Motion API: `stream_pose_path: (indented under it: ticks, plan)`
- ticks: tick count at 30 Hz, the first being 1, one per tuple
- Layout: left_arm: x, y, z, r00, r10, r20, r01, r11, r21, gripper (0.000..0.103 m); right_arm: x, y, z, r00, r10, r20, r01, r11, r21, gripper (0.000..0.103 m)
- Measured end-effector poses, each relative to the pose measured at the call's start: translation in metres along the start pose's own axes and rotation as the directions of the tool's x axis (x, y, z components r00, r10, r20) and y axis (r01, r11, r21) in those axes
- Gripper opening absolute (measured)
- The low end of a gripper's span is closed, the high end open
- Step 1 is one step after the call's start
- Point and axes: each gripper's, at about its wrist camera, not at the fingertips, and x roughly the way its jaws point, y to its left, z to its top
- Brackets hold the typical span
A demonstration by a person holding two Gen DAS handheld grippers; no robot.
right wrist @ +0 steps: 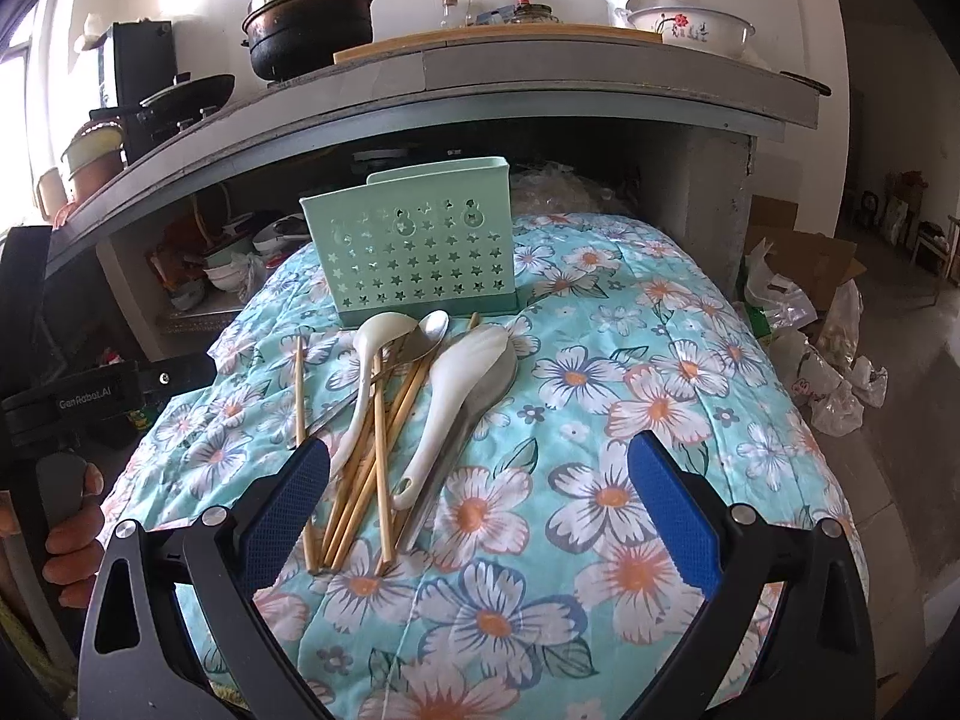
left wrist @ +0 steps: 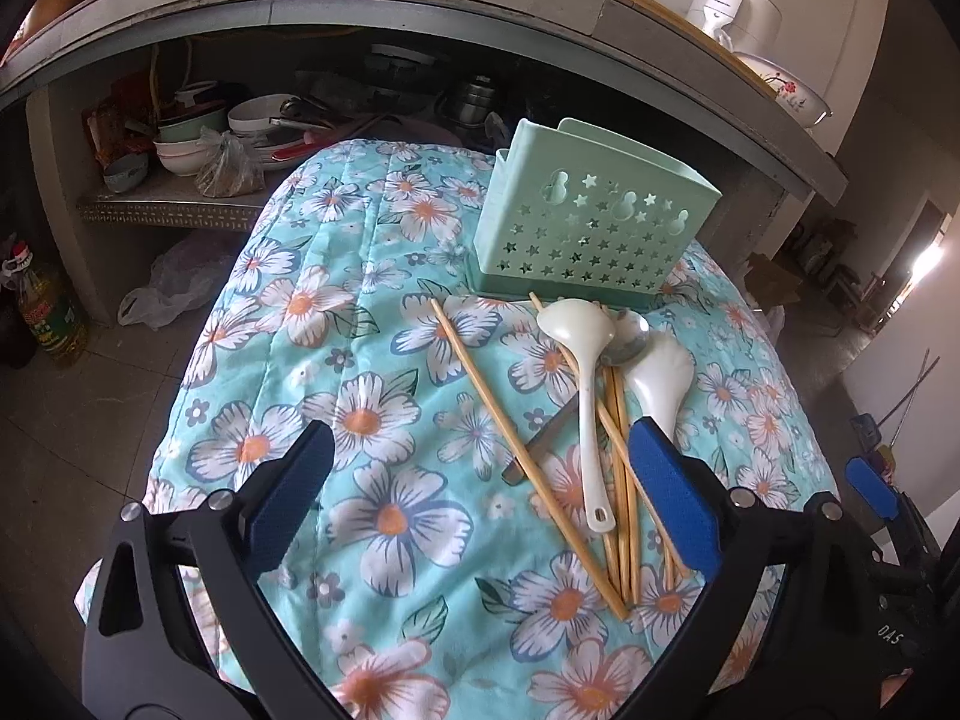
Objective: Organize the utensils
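Nearest the lens, the left tool (left wrist: 480, 483) is gaping wide, gripping nothing, its right pad overlapping the chopsticks (left wrist: 621, 516). The right tool (right wrist: 480, 489) is likewise spreading wide and empty over the floral cloth (right wrist: 630, 396). The utensils are lying in a heap on the cloth: chopsticks, a white ladle (left wrist: 579, 360), a rice paddle (right wrist: 462, 384), a metal spoon (right wrist: 429, 330), just before the green holder (right wrist: 420, 246). A cluttered concrete shelf (right wrist: 540, 60) is looming behind. A hand (right wrist: 72, 534) is showing partly at the edge.
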Motion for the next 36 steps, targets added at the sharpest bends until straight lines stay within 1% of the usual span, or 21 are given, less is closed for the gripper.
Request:
stream_pose_path:
  ticks: [3,8,11,15,16,17,18,20,23,24,26,28,31,32,34,36]
  plan:
    - [0.014,-0.006,0.012,1.0,-0.009,-0.006,0.009,0.999,0.032,0.095,0.017,-0.007,0.012,1.0,0.001,0.0,-0.001,1.0,0.02,0.097]
    - [0.04,-0.032,0.03,0.999,-0.023,-0.031,0.028,0.987,0.157,0.095,0.041,-0.02,0.028,1.0,-0.006,0.015,0.005,0.999,0.047,0.097]
    - [0.058,-0.052,0.038,0.999,-0.016,-0.043,0.026,0.971,0.238,0.095,0.055,-0.03,0.033,1.0,-0.006,0.008,0.006,0.997,0.071,0.097]
    - [0.079,-0.078,0.047,0.999,0.002,-0.039,0.012,0.937,0.349,0.094,0.071,-0.042,0.035,1.0,-0.007,-0.016,0.009,0.995,0.104,0.097]
    - [0.085,-0.083,0.048,0.999,0.004,-0.042,0.012,0.929,0.371,0.09,0.074,-0.046,0.034,1.0,-0.005,-0.024,0.008,0.993,0.114,0.097]
    - [0.092,-0.088,0.049,0.999,0.008,-0.052,0.013,0.92,0.393,0.081,0.078,-0.049,0.033,1.0,-0.004,-0.031,0.007,0.993,0.122,0.097]
    - [0.1,-0.093,0.05,0.997,0.021,-0.068,0.009,0.909,0.416,0.076,0.081,-0.051,0.032,0.999,-0.002,-0.039,0.007,0.992,0.13,0.097]
    - [0.116,-0.1,0.05,0.993,0.054,-0.103,-0.001,0.891,0.454,0.064,0.086,-0.056,0.03,0.999,0.002,-0.053,0.006,0.989,0.146,0.097]
    - [0.139,-0.107,0.047,0.98,0.103,-0.17,-0.005,0.867,0.499,0.053,0.093,-0.062,0.029,0.998,0.013,-0.068,-0.001,0.986,0.17,0.097]
    - [0.145,-0.108,0.044,0.977,0.114,-0.182,-0.007,0.863,0.505,0.051,0.095,-0.064,0.028,0.997,0.017,-0.071,-0.004,0.984,0.176,0.097]
    - [0.15,-0.107,0.044,0.973,0.129,-0.189,-0.016,0.864,0.504,0.042,0.097,-0.066,0.027,0.997,0.023,-0.075,-0.009,0.982,0.187,0.097]
    - [0.152,-0.102,0.048,0.971,0.135,-0.197,-0.024,0.876,0.482,0.037,0.099,-0.069,0.027,0.996,0.028,-0.079,-0.012,0.981,0.196,0.097]
    - [0.149,-0.085,0.056,0.967,0.1,-0.233,-0.001,0.919,0.393,0.022,0.101,-0.072,0.026,0.996,0.037,-0.084,-0.019,0.977,0.213,0.097]
    - [0.147,-0.076,0.059,0.966,0.077,-0.245,0.014,0.936,0.351,0.017,0.102,-0.073,0.025,0.996,0.041,-0.084,-0.021,0.976,0.218,0.097]
    - [0.141,-0.055,0.063,0.963,0.037,-0.266,0.036,0.963,0.266,0.016,0.103,-0.075,0.025,0.995,0.046,-0.088,-0.025,0.974,0.227,0.097]
    - [0.141,-0.036,0.068,0.957,0.0,-0.289,0.055,0.982,0.18,0.016,0.104,-0.076,0.024,0.994,0.051,-0.093,-0.028,0.972,0.234,0.097]
